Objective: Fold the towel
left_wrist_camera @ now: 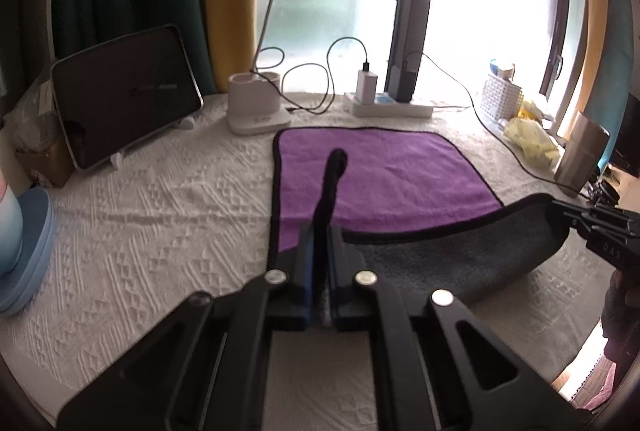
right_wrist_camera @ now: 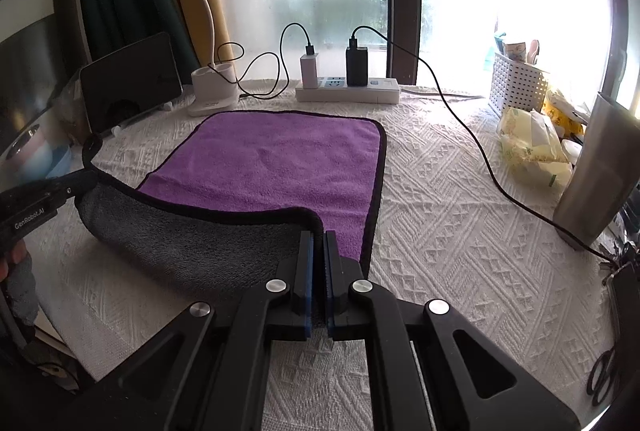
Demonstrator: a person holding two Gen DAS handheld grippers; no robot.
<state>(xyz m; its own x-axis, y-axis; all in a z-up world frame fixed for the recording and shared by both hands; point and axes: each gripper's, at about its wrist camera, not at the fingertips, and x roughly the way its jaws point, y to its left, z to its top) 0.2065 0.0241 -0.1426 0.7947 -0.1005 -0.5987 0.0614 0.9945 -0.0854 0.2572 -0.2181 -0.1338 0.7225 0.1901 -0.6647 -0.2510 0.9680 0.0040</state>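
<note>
A purple towel [left_wrist_camera: 384,171] with a grey underside and black trim lies on the white textured tablecloth; it also shows in the right wrist view [right_wrist_camera: 280,159]. Its near edge is lifted and curled over, grey side [left_wrist_camera: 460,255] showing. My left gripper [left_wrist_camera: 319,231] is shut on the towel's near left corner, whose black trim sticks up between the fingers. My right gripper [right_wrist_camera: 319,237] is shut on the near right corner. Each gripper shows in the other's view, the right one [left_wrist_camera: 592,223] and the left one [right_wrist_camera: 52,191], both holding the raised edge above the table.
Behind the towel stand a white desk lamp [left_wrist_camera: 260,103], a power strip with chargers [right_wrist_camera: 348,89] and cables. A tablet on a stand [left_wrist_camera: 124,95] is at back left. A white basket [right_wrist_camera: 516,83], tissue packs [right_wrist_camera: 532,147] and a metal tumbler [right_wrist_camera: 596,175] are at right.
</note>
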